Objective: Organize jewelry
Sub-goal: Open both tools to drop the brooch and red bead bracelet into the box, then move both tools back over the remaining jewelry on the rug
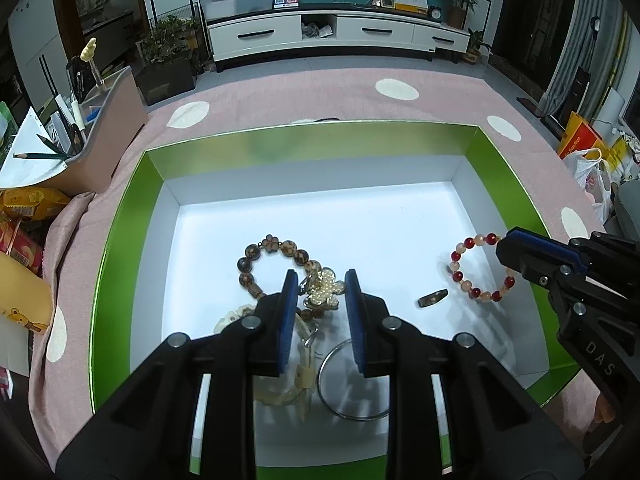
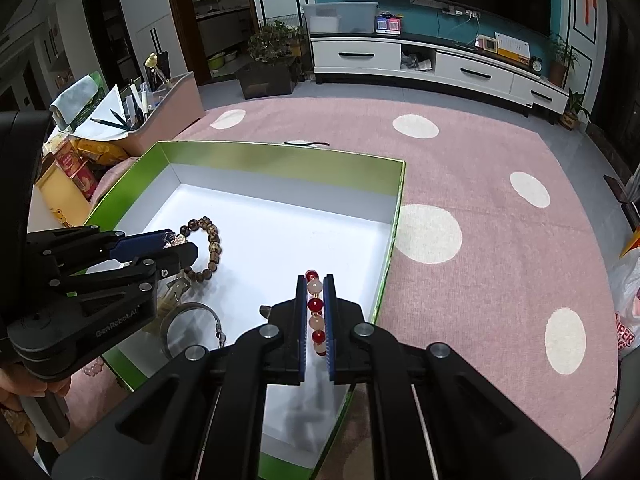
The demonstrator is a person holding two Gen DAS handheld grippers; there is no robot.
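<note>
A green box point(image 1: 120, 240) with a white floor holds the jewelry. My left gripper point(image 1: 322, 280) is open above a gold pearl flower brooch point(image 1: 324, 292), which lies on a brown bead bracelet point(image 1: 256, 256). A cream tassel piece point(image 1: 280, 392) and a silver bangle point(image 1: 352, 384) lie under its fingers. A small dark ring point(image 1: 433, 298) lies to the right. My right gripper point(image 2: 315, 280) is shut on a red and pale bead bracelet point(image 2: 315, 304), also seen in the left wrist view point(image 1: 476, 268), held over the box's right side point(image 2: 394, 216).
The box sits on a pink cloth with white dots point(image 2: 480, 220). A pink organizer with pencils and papers point(image 1: 100, 120) stands at the left, with snack packets point(image 1: 24, 216) near it. A plastic bag point(image 1: 592, 180) lies at the right. A TV cabinet point(image 1: 340, 36) stands behind.
</note>
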